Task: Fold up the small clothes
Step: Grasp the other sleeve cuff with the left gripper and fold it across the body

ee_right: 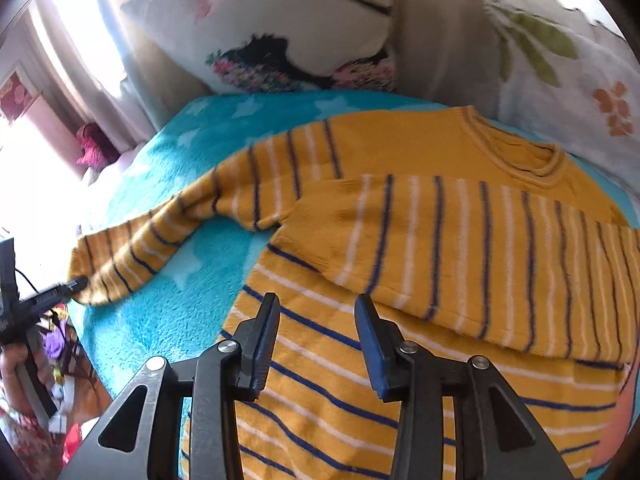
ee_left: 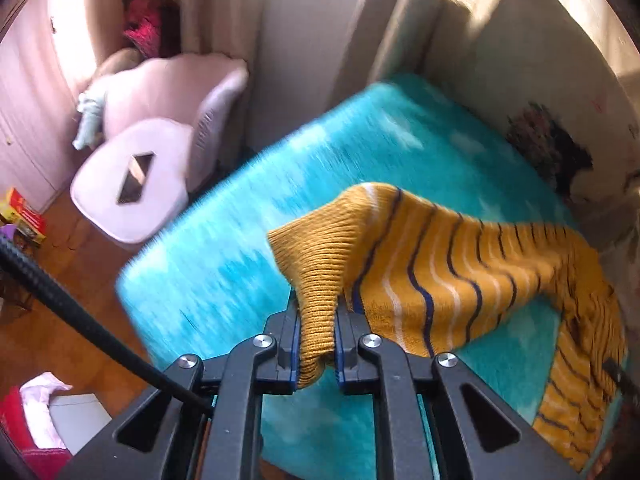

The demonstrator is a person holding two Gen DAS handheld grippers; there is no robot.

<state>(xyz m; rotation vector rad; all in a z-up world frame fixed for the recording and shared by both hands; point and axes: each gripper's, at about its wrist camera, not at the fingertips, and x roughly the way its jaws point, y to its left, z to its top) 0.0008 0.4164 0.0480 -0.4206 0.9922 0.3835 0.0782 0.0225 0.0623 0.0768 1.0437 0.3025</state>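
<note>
Sweater (ee_right: 400, 216), mustard knit with navy and white stripes, child-sized: lies spread on a turquoise fleece blanket (ee_right: 176, 304) printed with pale stars. Neckline sits at the far right; 1 sleeve is folded across the chest, the other sleeve (ee_right: 132, 256) stretches out to the left, off the body.

Left gripper (ee_left: 318, 340): jaws clamped on the ribbed cuff (ee_left: 316, 280) of that outstretched sleeve, lifting it clear of the blanket, so the striped fabric trails away to the right and down onto the blanket. In the right wrist view the same gripper (ee_right: 76, 283) appears at the far left edge, its tip at the sleeve end.

Right gripper (ee_right: 316, 336): jaws spread wide, holding nothing, over the lower body of the sweater near its left edge; contact with the knit cannot be judged.

Surroundings: 2 patterned cushions (ee_right: 280, 28) stand against the far side of the blanket. Pale lilac plastic chair (ee_left: 160, 128) stands beyond the left side of the blanket, on a wooden floor (ee_left: 80, 280). Black braided cable (ee_left: 80, 312) crosses the near left corner of the left wrist view. Left wrist view is motion-blurred.
</note>
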